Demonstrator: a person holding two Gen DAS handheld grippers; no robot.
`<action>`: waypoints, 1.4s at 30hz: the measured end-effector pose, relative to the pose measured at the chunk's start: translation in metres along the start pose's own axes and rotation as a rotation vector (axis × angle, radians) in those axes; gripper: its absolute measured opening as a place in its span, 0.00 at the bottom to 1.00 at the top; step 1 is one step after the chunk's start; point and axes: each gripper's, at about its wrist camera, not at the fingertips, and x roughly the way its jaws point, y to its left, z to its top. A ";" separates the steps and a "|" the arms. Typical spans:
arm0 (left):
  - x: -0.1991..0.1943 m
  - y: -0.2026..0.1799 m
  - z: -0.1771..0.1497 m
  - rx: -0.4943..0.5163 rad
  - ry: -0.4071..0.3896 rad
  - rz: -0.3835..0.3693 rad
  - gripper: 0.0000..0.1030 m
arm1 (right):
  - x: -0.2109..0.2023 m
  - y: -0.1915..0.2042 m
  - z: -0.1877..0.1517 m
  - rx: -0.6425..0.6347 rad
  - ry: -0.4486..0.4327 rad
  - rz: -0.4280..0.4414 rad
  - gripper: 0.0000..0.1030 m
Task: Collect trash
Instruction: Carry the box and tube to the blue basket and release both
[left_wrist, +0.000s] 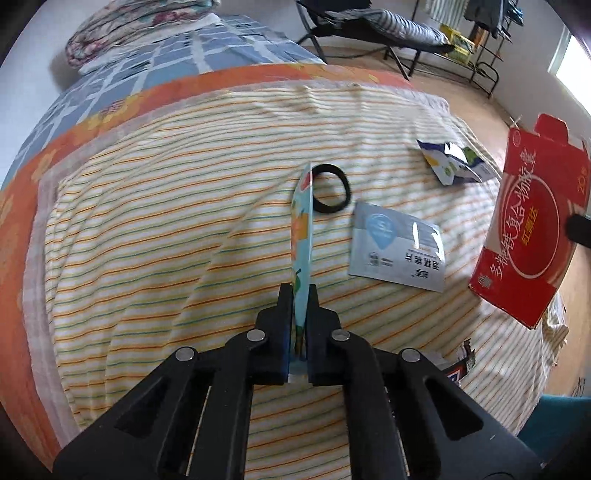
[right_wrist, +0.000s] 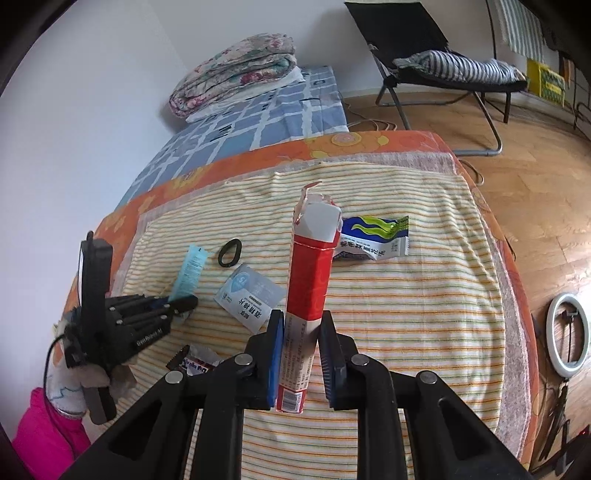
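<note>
My left gripper (left_wrist: 300, 291) is shut on a thin light-blue wrapper (left_wrist: 303, 229), held edge-up above the striped bed cover; it also shows in the right wrist view (right_wrist: 190, 271). My right gripper (right_wrist: 301, 317) is shut on a red and white carton (right_wrist: 310, 273) with a torn open top, which shows at the right in the left wrist view (left_wrist: 532, 229). On the cover lie a grey sachet (left_wrist: 397, 249), a blue-white-green wrapper (right_wrist: 373, 236), a black hair band (left_wrist: 330, 188) and a crumpled red-dark wrapper (right_wrist: 195, 362).
The striped cover (left_wrist: 166, 240) lies over an orange flowered sheet (left_wrist: 55, 155) on a bed. A folded quilt (right_wrist: 236, 70) sits at the bed's far end. A folding chair (right_wrist: 443, 66) and a ring light (right_wrist: 567, 339) stand on the wooden floor.
</note>
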 end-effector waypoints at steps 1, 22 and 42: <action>-0.004 0.003 -0.001 -0.013 -0.008 0.001 0.03 | -0.001 0.003 -0.001 -0.007 -0.002 -0.001 0.16; -0.139 -0.054 -0.064 0.049 -0.123 -0.057 0.03 | -0.095 0.045 -0.052 -0.127 -0.091 0.009 0.15; -0.213 -0.097 -0.205 0.048 -0.129 -0.071 0.03 | -0.155 0.101 -0.198 -0.331 -0.050 0.061 0.15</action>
